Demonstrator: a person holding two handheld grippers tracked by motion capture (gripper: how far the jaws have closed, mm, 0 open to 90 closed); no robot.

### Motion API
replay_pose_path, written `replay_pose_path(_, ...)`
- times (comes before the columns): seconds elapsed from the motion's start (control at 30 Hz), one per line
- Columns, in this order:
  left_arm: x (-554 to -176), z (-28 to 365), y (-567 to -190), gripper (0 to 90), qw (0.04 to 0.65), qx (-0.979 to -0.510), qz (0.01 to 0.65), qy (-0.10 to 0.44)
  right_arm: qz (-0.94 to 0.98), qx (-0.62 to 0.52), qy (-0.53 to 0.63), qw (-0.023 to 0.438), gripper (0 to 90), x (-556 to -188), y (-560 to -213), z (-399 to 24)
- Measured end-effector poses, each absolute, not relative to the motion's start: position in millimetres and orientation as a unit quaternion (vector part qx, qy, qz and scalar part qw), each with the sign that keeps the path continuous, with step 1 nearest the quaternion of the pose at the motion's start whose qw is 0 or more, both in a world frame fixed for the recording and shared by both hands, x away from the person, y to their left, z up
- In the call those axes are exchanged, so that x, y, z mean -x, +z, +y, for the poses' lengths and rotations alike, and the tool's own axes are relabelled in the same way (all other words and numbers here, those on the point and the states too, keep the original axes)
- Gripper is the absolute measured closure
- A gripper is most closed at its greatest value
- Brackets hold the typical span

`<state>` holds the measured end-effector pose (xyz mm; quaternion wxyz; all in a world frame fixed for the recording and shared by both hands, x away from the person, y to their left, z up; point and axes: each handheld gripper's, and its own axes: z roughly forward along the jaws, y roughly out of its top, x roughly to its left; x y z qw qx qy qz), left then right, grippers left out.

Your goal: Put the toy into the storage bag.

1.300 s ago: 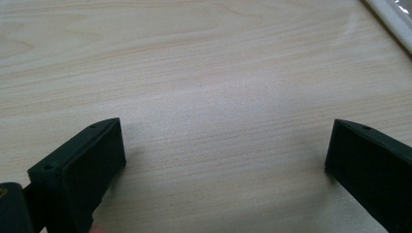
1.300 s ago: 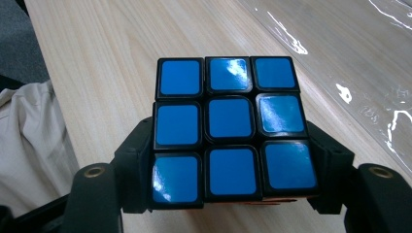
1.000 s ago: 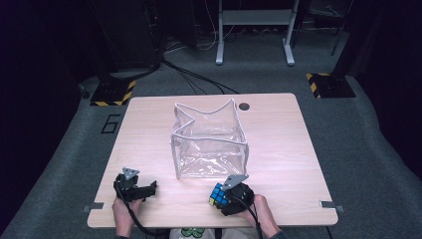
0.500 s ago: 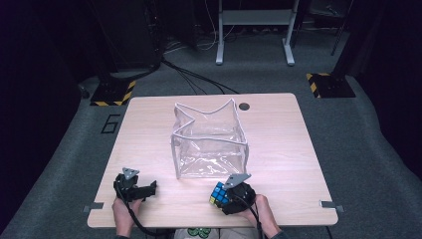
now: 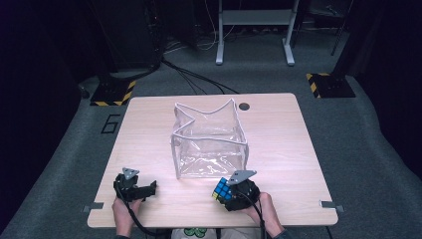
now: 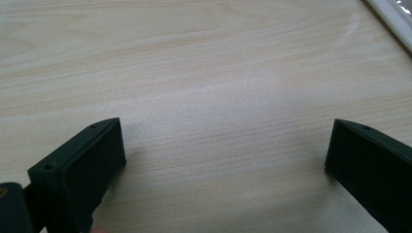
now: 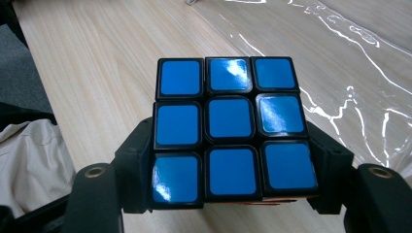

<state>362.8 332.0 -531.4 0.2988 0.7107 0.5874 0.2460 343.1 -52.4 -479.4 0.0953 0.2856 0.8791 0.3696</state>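
Bare table (image 5: 278,129) flanks the clear bag (image 5: 209,142); right gripper (image 5: 230,191) jaws clamp the cube (image 5: 223,189), left gripper (image 5: 144,189) jaws gape empty.

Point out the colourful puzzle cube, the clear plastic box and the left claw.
Colourful puzzle cube (image 7: 229,118): right gripper view, centre tile of its blue face.
Clear plastic box with white edging (image 5: 209,158): high view, its near transparent wall.
Left claw (image 6: 223,160): left gripper view, midway between its open black jaws.

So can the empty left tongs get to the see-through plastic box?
Probably yes. The left tongs are open with nothing in them, and bare wooden table lies between them and the clear plastic box.
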Motion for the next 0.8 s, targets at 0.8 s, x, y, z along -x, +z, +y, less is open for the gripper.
replay_pose_path(0.8,-362.9,331.5,-531.6,0.6,0.300,-0.708,0.591,0.245,0.872,-0.303,0.370,0.107,33.7,-346.3,-453.2,-57.9)
